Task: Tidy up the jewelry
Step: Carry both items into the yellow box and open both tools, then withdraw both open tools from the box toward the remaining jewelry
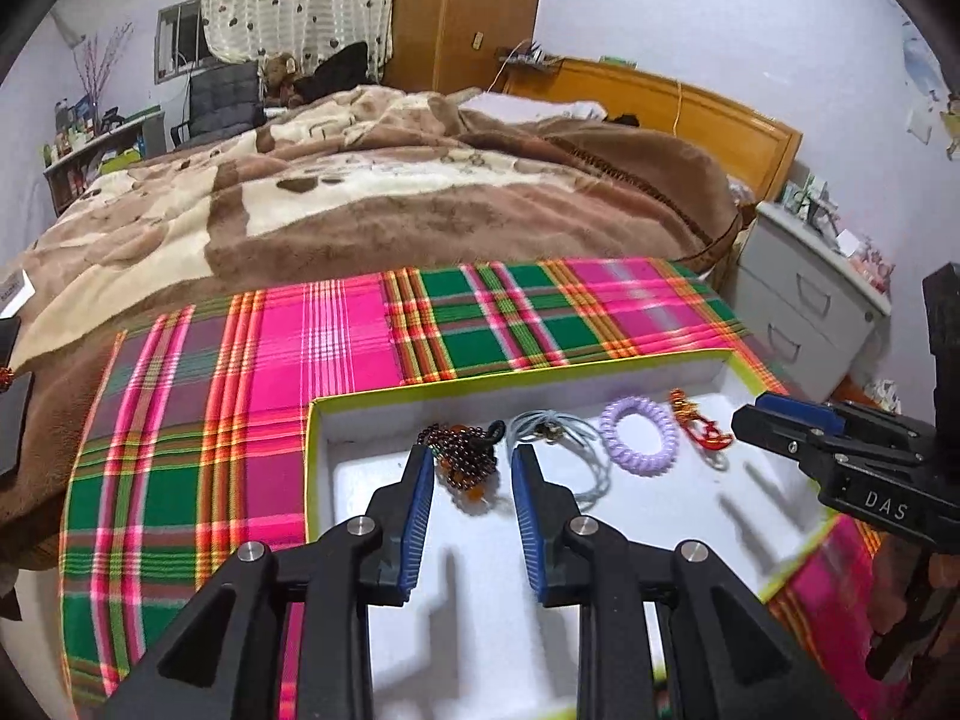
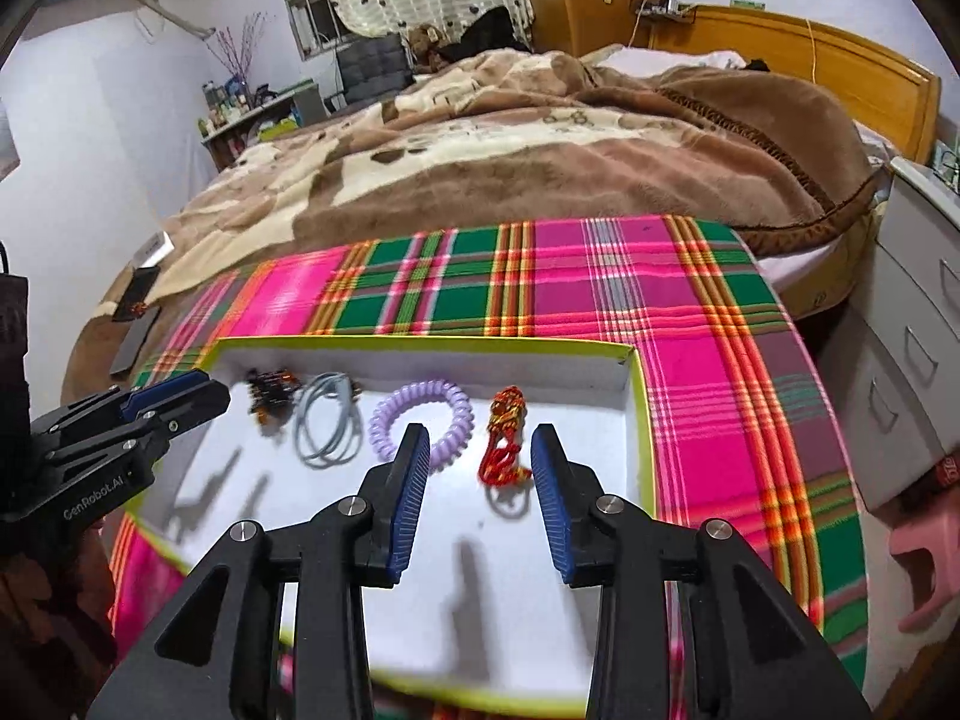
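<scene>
On the pink-and-green plaid cloth (image 2: 600,294) spread over the foot of the bed sits a shallow white cardboard tray with a yellow-green rim (image 1: 420,389), and both my grippers hang over it, pointing down at its floor. My left gripper (image 1: 473,468) has its blue-padded jaws spread wide with nothing pressed between them; a dark bracelet of small garnet-coloured beads with amber pieces (image 1: 465,462) lies on the tray floor in the gap I look through, clear of both pads. My right gripper (image 2: 480,456) is likewise wide apart and empty, and the red-and-gold knotted cord charm (image 2: 507,441) lies on the white floor between its fingers, touching neither. The four pieces lie in a row along the tray's far wall: the beaded bracelet at the left end, then a coiled pale grey-blue cord loop (image 2: 327,420), then a lilac spiral plastic hair tie (image 2: 420,420), then the red charm nearest the right wall. The lilac tie's lower edge sits behind my right gripper's left finger (image 2: 414,468). A brown and cream plush blanket (image 1: 384,192) covers the bed beyond the cloth.
</scene>
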Demonstrator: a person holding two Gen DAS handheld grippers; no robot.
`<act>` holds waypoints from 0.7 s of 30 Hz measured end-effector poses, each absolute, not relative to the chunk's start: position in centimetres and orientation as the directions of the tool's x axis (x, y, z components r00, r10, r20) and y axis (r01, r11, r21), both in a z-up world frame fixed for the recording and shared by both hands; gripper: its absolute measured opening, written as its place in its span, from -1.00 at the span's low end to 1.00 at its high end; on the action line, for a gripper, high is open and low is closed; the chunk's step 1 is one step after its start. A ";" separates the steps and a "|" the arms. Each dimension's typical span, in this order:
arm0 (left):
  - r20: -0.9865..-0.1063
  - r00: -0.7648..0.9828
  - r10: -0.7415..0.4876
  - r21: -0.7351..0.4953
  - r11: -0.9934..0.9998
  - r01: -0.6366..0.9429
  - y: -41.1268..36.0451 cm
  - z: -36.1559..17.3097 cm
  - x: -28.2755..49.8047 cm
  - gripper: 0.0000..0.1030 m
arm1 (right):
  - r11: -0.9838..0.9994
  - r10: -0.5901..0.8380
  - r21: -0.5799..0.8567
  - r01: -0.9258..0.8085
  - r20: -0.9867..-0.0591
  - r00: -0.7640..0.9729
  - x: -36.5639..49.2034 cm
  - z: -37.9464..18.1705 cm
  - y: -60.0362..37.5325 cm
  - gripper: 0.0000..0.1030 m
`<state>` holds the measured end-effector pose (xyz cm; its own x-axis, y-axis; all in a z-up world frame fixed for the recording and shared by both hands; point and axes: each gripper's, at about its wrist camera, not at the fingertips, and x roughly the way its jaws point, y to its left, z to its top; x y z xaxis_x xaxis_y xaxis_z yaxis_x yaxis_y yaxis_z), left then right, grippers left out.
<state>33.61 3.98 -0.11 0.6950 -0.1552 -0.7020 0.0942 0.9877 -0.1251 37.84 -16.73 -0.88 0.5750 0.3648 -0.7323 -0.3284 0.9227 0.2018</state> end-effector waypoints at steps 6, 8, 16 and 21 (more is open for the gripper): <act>-0.657 0.737 -0.160 -0.116 0.987 0.111 3.6 1.7 29.6 -0.49 | 0.919 0.369 0.171 -0.356 -0.692 0.621 33.4 1.0 -16.9 -0.29; -0.644 0.747 -0.166 -0.118 0.986 0.117 3.5 2.1 28.1 -0.49 | 0.919 0.366 0.158 -0.360 -0.678 0.637 31.8 1.5 -17.0 -0.30; -0.589 0.788 -0.179 -0.137 0.983 0.121 3.6 3.5 21.7 -0.49 | 0.913 0.385 0.155 -0.378 -0.634 0.671 25.6 2.6 -17.4 -0.30; -0.575 0.798 -0.180 -0.135 0.983 0.124 3.2 3.5 17.4 -0.49 | 0.912 0.390 0.163 -0.376 -0.623 0.678 21.8 2.4 -17.9 -0.30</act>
<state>17.36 3.16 3.53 0.7982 -0.1795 -0.5750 0.1237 0.9831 -0.1351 21.82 -17.92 2.41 0.6775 0.3905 -0.6233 -0.3760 0.9122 0.1628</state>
